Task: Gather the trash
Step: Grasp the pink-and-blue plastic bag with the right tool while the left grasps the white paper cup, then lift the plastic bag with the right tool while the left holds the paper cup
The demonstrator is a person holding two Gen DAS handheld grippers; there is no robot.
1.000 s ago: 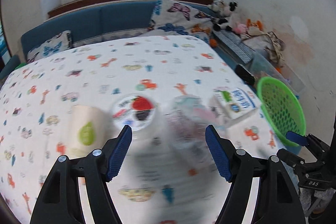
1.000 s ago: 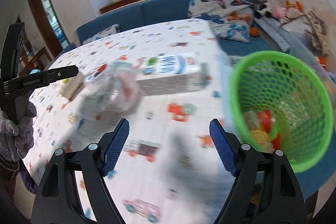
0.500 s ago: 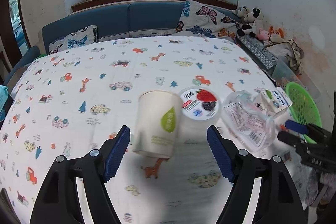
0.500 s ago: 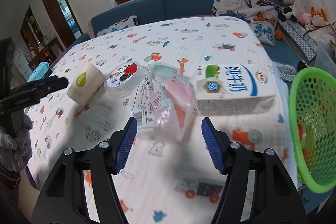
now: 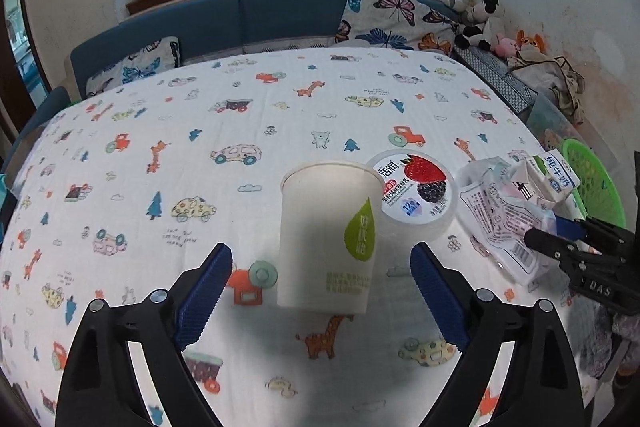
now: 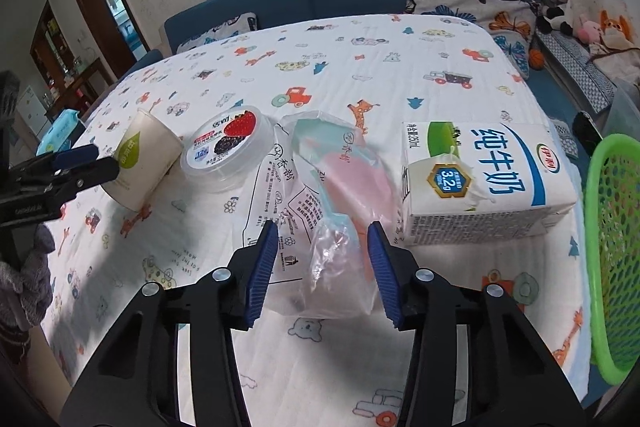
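Right hand-held gripper closing around plastic bag.

A cartoon-print tablecloth bears paper cup, yogurt tub, plastic bag, milk carton.

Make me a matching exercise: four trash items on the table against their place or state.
Things:
1. paper cup
2. yogurt tub
3. plastic bag
4. milk carton

Places:
A. nearest the green basket
B. between the right gripper fingers
C. between cup and bag
D. in front of the open left gripper

Pairs: 1-D, 2-C, 3-B, 4-A
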